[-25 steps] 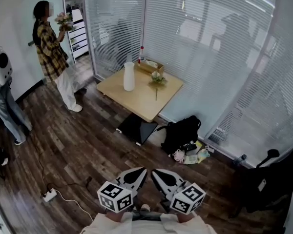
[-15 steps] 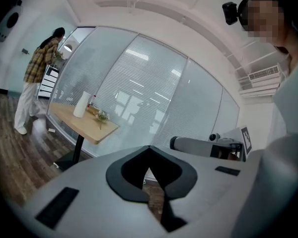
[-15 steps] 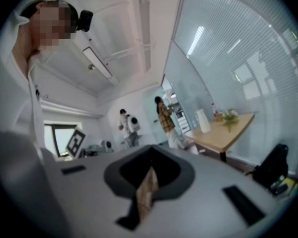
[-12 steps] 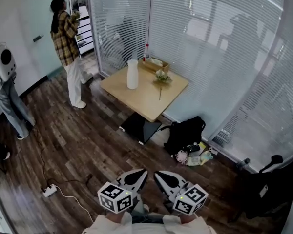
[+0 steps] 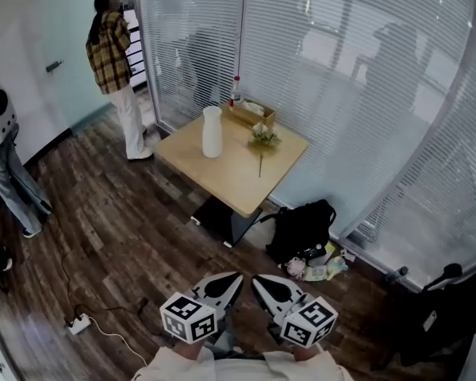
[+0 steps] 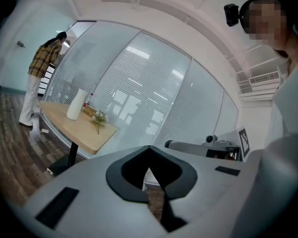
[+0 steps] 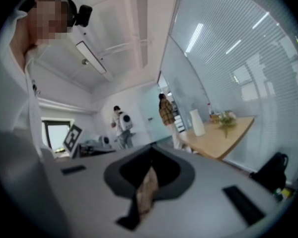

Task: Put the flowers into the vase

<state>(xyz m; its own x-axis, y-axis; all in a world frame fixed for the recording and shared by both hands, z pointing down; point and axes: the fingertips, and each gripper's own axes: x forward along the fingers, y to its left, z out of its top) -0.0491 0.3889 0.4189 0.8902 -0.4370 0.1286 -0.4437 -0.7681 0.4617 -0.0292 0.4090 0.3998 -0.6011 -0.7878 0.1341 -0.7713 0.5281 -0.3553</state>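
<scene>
Approach seems the step in hand: grey left gripper point(image 5: 235, 279) and right gripper point(image 5: 256, 281), fingers pressed together and empty, are hanging well apart from the square wooden table point(image 5: 222, 175). Pale green-stemmed flowers point(image 5: 262, 136) are lying by the tabletop's far right edge, near the tall white vase point(image 5: 212, 132); the next move calls for closing in and spreading the jaws round the stem.

Dark plank floor point(image 5: 119, 221), blind-covered glass walls point(image 5: 365, 94), light wooden table point(image 5: 222, 177).

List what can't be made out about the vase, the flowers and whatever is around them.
- Vase: its inside. It is far off and seen side-on in every view, so its contents are unknown.
- Flowers: the stem count. They are too small in every view.
- Wooden box: its contents are too small to tell.
- Person in plaid shirt: what the hands hold. The back is turned in the head view, and the gripper views show it too small.
</scene>
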